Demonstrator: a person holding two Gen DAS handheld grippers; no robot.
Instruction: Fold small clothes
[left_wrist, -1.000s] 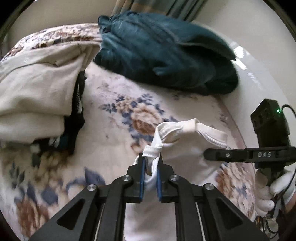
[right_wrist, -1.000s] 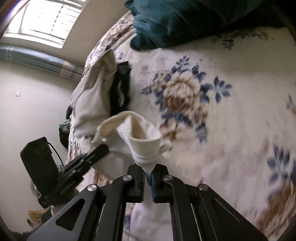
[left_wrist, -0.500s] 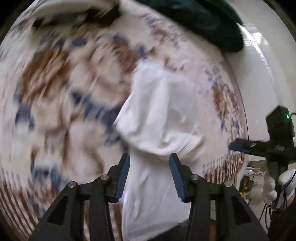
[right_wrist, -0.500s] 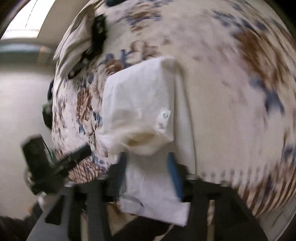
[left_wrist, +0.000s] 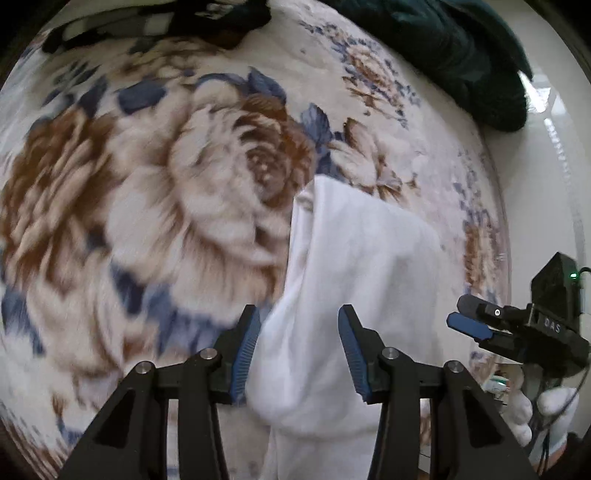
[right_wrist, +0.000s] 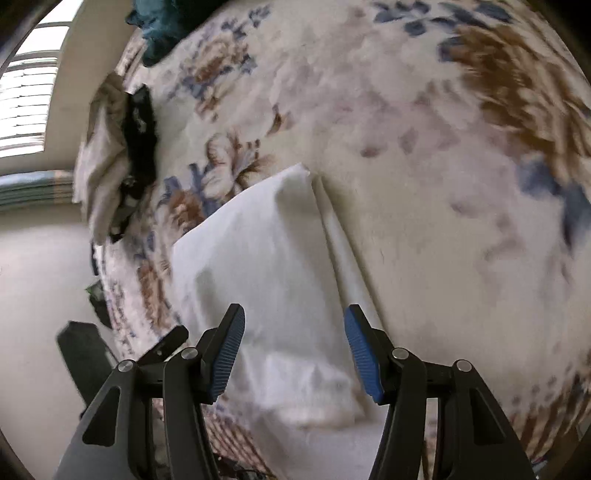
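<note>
Right now both grippers hang over the white garment (left_wrist: 354, 280), which lies on the floral bed cover (left_wrist: 155, 206) near the edge of the bed. The left gripper (left_wrist: 297, 349) has its fingers spread wide with nothing between the pads; the cloth sits below and ahead of them, and whether the tips touch it I cannot tell. The right gripper (right_wrist: 293, 350) is likewise spread apart and empty, framing the same white piece from the other side.

From the right wrist view the garment (right_wrist: 266, 273) runs lengthwise away from the fingers, one folded layer lying over a narrower strip along its right edge. Each gripper stands at the near end of that long axis, so neither seems clearly nearer. My guess is that one fold is down and the next pinch should take the near end and carry it along the length.

A dark teal heap (left_wrist: 461, 55) sits well apart at the far side.
</note>
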